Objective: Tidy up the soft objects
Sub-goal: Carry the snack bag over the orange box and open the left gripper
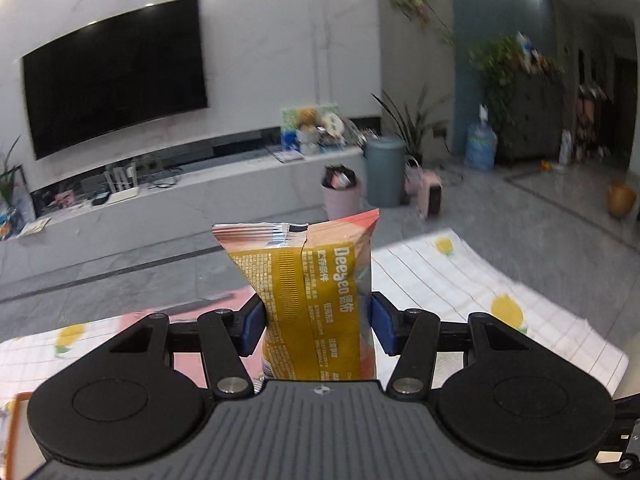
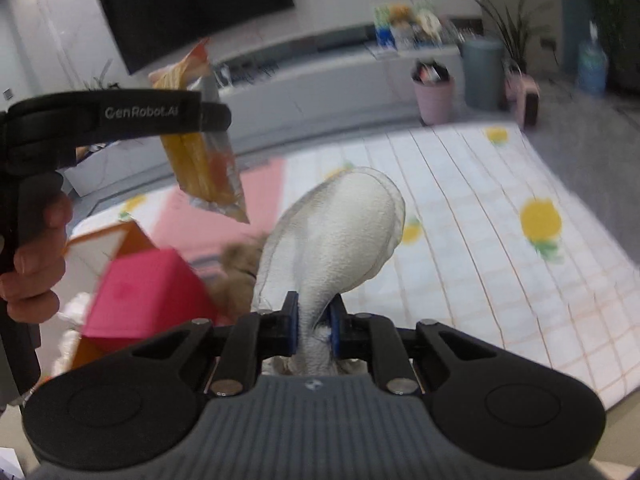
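Our right gripper [image 2: 314,330] pinches a white cloth [image 2: 340,236], our left gripper [image 1: 316,324] a snack packet [image 1: 312,292]; either could slip loose.

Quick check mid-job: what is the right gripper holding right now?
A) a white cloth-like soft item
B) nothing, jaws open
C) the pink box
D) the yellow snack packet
A: in the right wrist view the right gripper has its jaws pinched on the white soft item; the snack packet sits in the left gripper.
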A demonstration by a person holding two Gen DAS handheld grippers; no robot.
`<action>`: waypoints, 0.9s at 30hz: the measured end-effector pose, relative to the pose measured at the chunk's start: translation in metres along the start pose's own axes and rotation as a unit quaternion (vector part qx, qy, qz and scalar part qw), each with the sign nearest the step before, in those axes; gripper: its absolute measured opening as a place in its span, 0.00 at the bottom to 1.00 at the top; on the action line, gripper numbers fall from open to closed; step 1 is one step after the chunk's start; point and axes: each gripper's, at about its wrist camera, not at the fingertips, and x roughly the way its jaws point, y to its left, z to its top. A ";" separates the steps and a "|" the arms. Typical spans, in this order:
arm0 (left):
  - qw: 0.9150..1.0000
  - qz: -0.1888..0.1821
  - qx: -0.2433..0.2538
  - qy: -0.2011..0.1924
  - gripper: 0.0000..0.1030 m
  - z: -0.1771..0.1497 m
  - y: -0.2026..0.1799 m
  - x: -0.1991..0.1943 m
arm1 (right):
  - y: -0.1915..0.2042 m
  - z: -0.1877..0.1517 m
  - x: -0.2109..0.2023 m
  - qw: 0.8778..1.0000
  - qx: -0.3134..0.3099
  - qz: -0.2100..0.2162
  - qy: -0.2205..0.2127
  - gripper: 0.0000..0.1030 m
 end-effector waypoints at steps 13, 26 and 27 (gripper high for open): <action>0.994 0.095 -0.054 0.004 0.60 -0.016 0.176 -0.070 | 0.218 0.038 -0.001 0.990 -0.096 0.085 -0.061 0.13; 0.984 0.126 -0.075 0.106 0.59 -0.093 0.259 0.003 | 0.313 0.010 0.109 0.980 -0.162 0.116 0.021 0.13; 0.983 0.125 -0.069 0.112 0.59 -0.096 0.261 0.007 | 0.314 0.010 0.114 0.980 -0.162 0.115 0.025 0.13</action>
